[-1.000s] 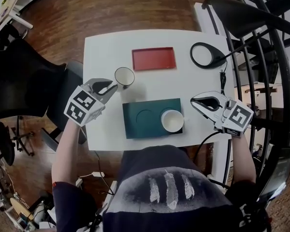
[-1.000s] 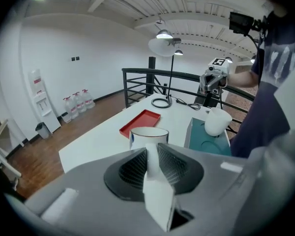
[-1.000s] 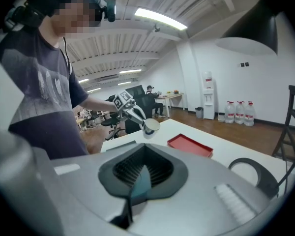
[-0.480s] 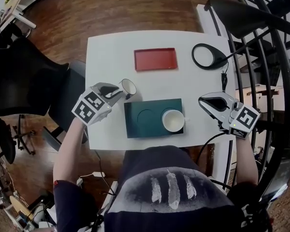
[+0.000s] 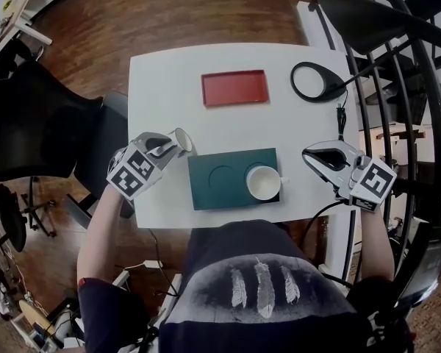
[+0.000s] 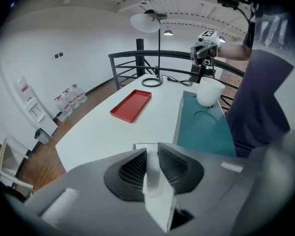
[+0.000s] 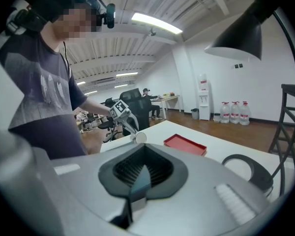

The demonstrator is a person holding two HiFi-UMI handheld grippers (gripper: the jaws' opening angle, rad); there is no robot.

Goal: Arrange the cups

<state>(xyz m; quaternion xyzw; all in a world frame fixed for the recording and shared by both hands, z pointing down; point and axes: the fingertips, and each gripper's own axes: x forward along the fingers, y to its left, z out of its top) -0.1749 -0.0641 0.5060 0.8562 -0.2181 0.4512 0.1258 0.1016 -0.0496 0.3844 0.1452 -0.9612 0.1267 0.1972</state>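
Two cups. Jaws of my left gripper pinch the wall of a tilted white ceramic cup — likely to leave its base free for the empty recess of the teal rectangular tray just beyond them. Second white ceramic cup fills the far recess. Right gripper jaws pressed together, empty. No legible writing — only square markers.
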